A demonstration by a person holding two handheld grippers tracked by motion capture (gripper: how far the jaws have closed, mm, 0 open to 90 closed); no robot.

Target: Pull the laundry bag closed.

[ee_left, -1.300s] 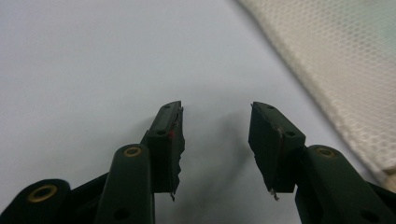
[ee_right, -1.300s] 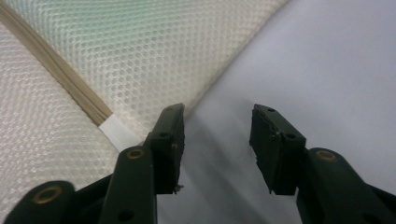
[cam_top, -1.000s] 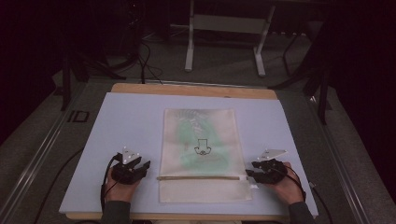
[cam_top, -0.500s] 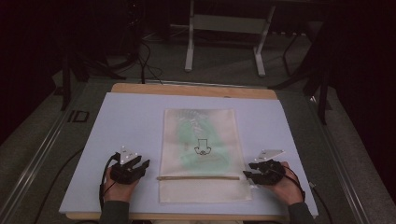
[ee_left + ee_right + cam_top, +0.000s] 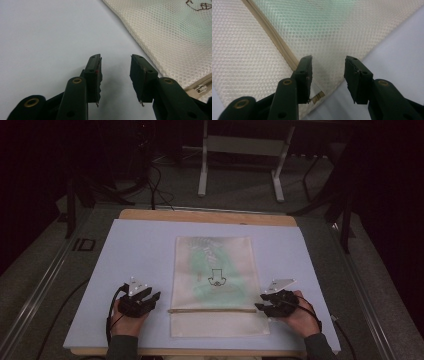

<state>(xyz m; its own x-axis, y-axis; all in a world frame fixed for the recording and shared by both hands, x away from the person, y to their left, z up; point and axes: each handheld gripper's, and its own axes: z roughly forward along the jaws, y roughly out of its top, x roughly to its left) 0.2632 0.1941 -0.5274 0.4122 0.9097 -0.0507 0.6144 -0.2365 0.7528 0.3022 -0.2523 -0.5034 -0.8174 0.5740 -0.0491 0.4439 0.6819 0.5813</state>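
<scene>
Between two parted claws (image 5: 154, 298) (image 5: 260, 307), cream mesh bag (image 5: 215, 275), green contents, zipper (image 5: 212, 310) shut.

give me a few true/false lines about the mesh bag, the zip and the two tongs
1. The mesh bag lies flat on the pale table cover between the two hands. True.
2. The left tongs are clamped on the bag's edge. False: they stand open over bare cover, with the bag beside them.
3. The right tongs are open at the bag's side edge, near the end of the zip. True.
4. The zip runs along the bag's far end. False: in the high view it crosses the bag near the person's end.
5. The bag looks empty. False: something green shows through the mesh.
</scene>
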